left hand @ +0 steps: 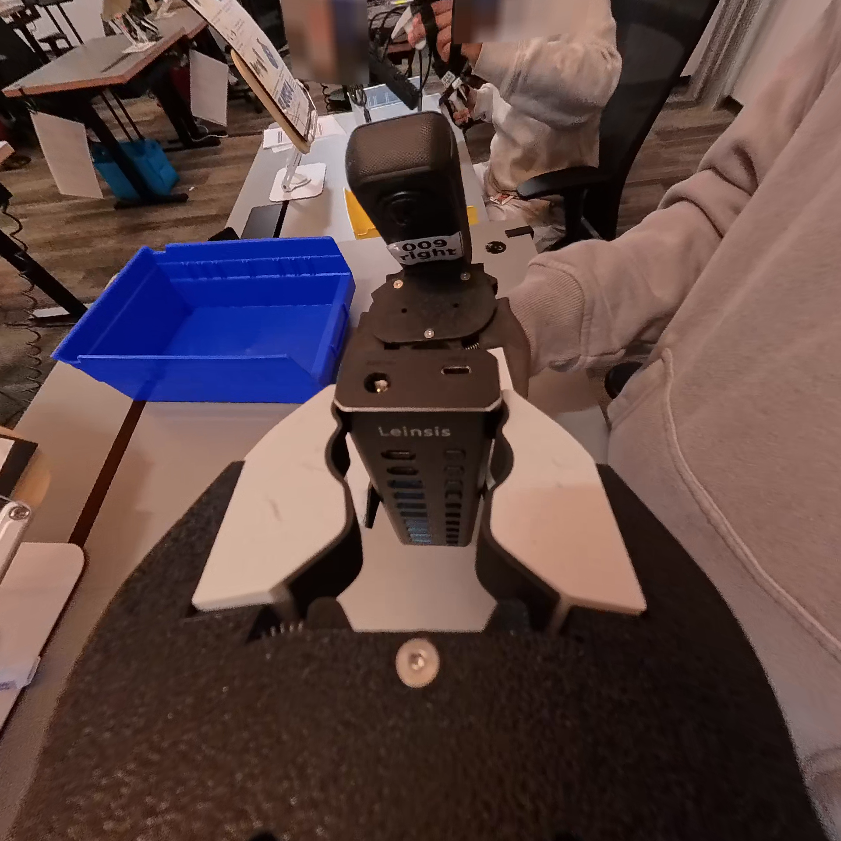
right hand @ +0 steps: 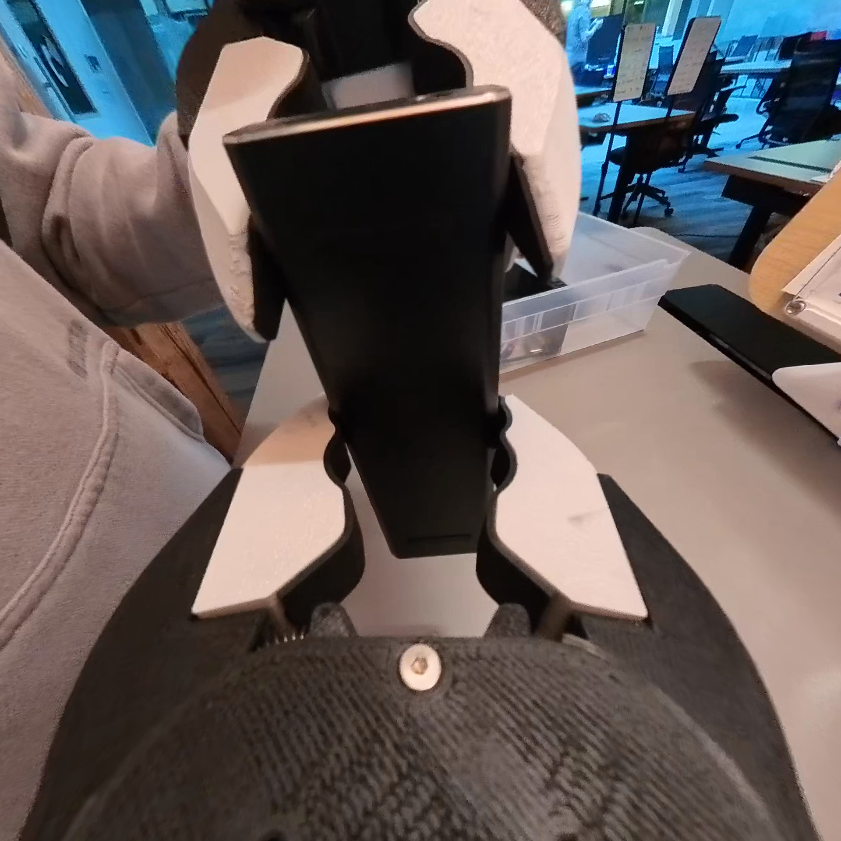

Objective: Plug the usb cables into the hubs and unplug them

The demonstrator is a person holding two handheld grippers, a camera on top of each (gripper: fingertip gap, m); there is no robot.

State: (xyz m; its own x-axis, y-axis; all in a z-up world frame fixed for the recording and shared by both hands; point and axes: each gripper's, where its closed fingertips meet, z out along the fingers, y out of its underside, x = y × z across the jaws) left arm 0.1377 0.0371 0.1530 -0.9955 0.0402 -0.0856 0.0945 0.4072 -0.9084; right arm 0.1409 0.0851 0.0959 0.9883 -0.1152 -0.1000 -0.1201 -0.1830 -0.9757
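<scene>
A black USB hub (left hand: 418, 478) is held upright in the air between both grippers. In the left wrist view its port side faces me, with two columns of ports. My left gripper (left hand: 416, 409) is shut on its sides near the top end. My right gripper (left hand: 428, 314) faces me from behind the hub, with its fingers hidden. In the right wrist view the plain back of the hub (right hand: 377, 296) faces me. My right gripper (right hand: 416, 437) is shut on its lower part, and my left gripper (right hand: 387, 136) clamps the far end. No cable shows.
A blue bin (left hand: 205, 327) stands empty on the grey table (left hand: 182, 455) to the left. A clear plastic bin (right hand: 614, 296) and a flat black device (right hand: 737, 327) lie to the right. A clipboard stand (left hand: 273, 82) and a seated person (left hand: 546, 113) are farther back.
</scene>
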